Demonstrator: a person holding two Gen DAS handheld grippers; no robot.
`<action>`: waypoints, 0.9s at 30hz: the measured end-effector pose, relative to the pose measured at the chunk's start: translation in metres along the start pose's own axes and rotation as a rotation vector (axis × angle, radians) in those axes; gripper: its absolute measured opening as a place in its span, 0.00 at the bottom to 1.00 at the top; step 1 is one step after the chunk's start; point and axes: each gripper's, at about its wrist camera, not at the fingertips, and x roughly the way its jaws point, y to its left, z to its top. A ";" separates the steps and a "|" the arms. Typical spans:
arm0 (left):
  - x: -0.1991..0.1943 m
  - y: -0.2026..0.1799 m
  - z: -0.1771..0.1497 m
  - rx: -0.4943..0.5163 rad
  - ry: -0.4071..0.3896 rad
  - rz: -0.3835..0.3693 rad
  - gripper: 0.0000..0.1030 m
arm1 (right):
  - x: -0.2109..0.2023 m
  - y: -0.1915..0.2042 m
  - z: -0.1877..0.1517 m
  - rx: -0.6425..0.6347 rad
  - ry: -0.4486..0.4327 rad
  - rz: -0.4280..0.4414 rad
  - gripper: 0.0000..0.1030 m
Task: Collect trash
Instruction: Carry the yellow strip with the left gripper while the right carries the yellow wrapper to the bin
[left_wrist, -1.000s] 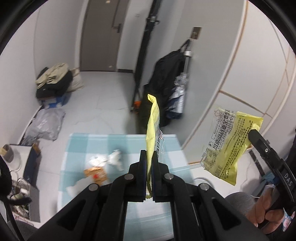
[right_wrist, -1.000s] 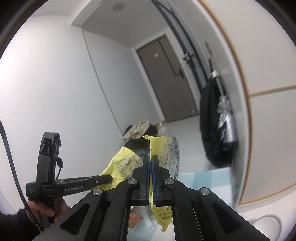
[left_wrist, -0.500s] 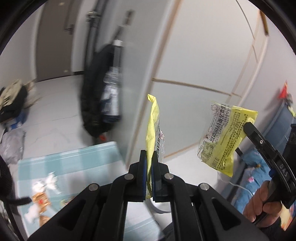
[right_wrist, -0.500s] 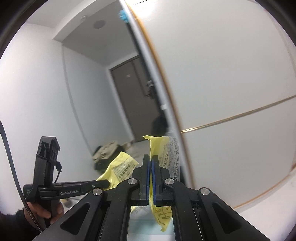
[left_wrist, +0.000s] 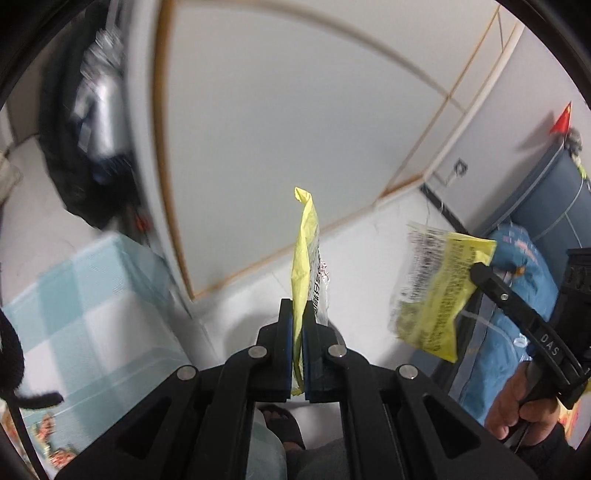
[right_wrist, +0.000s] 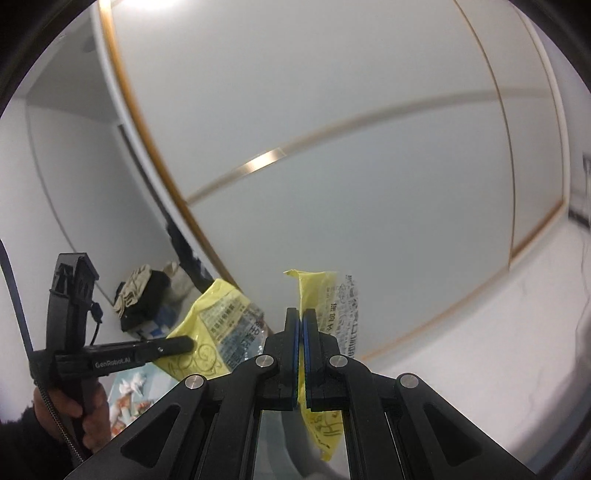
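Each tool (left_wrist: 298, 317) (right_wrist: 302, 325) pinches its own yellow wrapper (left_wrist: 304, 258) (right_wrist: 317, 291).

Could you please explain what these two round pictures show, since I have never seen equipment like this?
There is no robot here. A person holds a black two-finger tool in each hand, with a fisheye camera looking along its fingers. The left tongs pinch a yellow printed plastic wrapper. The right tongs pinch a second yellow printed wrapper. Each view also catches the other tool from the side. Beyond them are a white panelled wall and a pale blue checked mat with more litter.
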 end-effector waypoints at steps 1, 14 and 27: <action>0.012 0.000 -0.003 0.000 0.032 -0.009 0.00 | 0.009 -0.010 -0.007 0.023 0.023 0.004 0.01; 0.097 -0.002 -0.020 0.048 0.286 -0.008 0.00 | 0.111 -0.098 -0.085 0.316 0.291 0.068 0.02; 0.137 -0.014 -0.022 0.029 0.414 0.018 0.00 | 0.162 -0.148 -0.137 0.505 0.481 0.024 0.29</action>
